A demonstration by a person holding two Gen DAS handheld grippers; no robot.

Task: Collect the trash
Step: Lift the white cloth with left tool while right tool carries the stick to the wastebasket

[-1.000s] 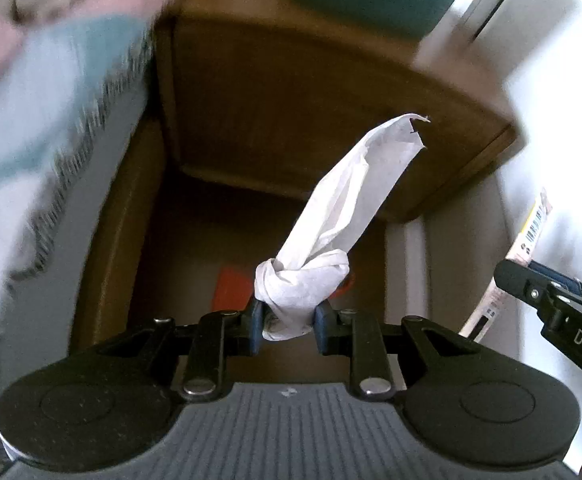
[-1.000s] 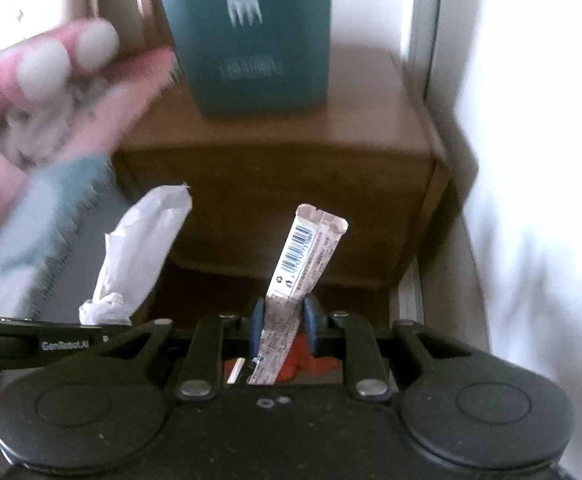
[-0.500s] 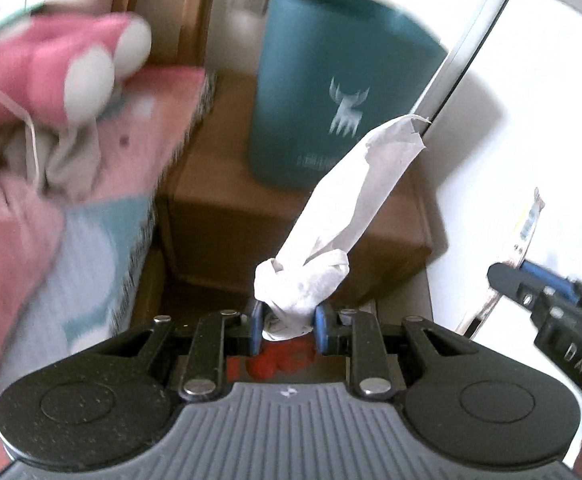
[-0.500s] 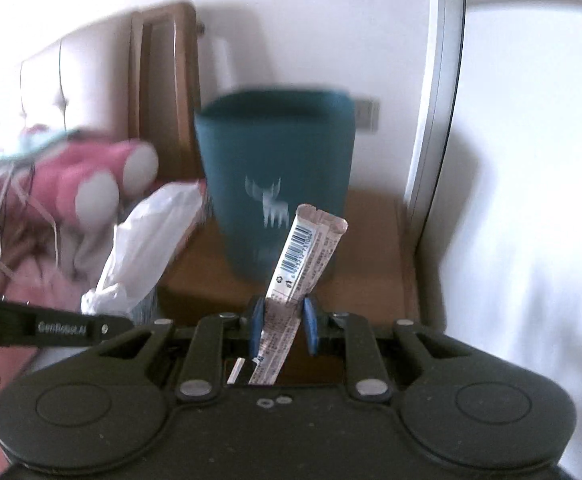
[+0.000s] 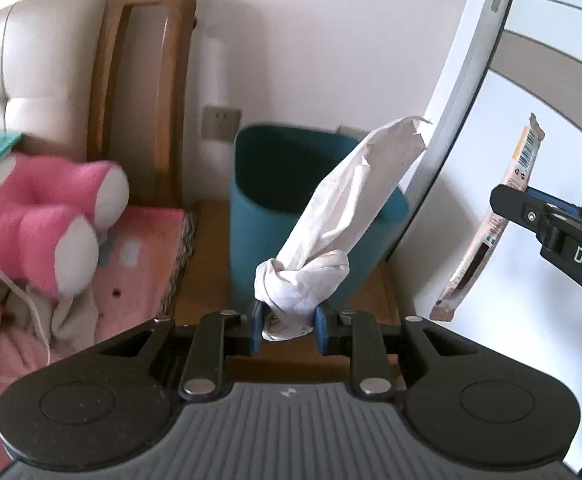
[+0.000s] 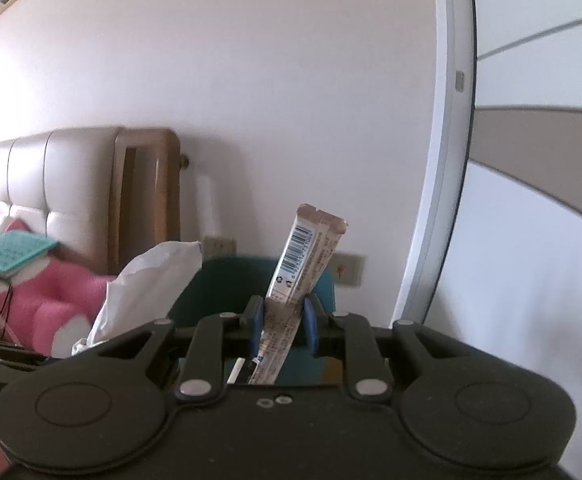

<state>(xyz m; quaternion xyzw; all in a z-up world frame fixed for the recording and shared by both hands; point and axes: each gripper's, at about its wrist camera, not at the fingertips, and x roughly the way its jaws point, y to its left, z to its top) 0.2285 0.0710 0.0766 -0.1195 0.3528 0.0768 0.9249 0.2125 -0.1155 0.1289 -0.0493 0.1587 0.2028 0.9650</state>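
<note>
My left gripper (image 5: pixel 287 326) is shut on a crumpled white tissue (image 5: pixel 331 236) that sticks up in front of a teal trash bin (image 5: pixel 251 216). The bin stands on a wooden nightstand (image 5: pixel 207 280) just ahead of the gripper. My right gripper (image 6: pixel 281 320) is shut on a tan snack wrapper (image 6: pixel 305 256) with a barcode, held upright before the bin (image 6: pixel 207 288). The wrapper (image 5: pixel 495 220) and right gripper (image 5: pixel 531 208) also show at the right of the left wrist view. The tissue (image 6: pixel 147 284) shows at the left of the right wrist view.
A pink plush toy (image 5: pixel 47 216) lies on a pink blanket (image 5: pixel 139 256) on the bed at left. A wooden and padded headboard (image 5: pixel 143 92) stands behind. A white wardrobe door (image 5: pixel 467 80) rises at right. A wall socket (image 5: pixel 221 124) sits behind the bin.
Both grippers have risen and tilted up with their trash still held. The view went from the nightstand's front and underside to the bin's rim and the wall.
</note>
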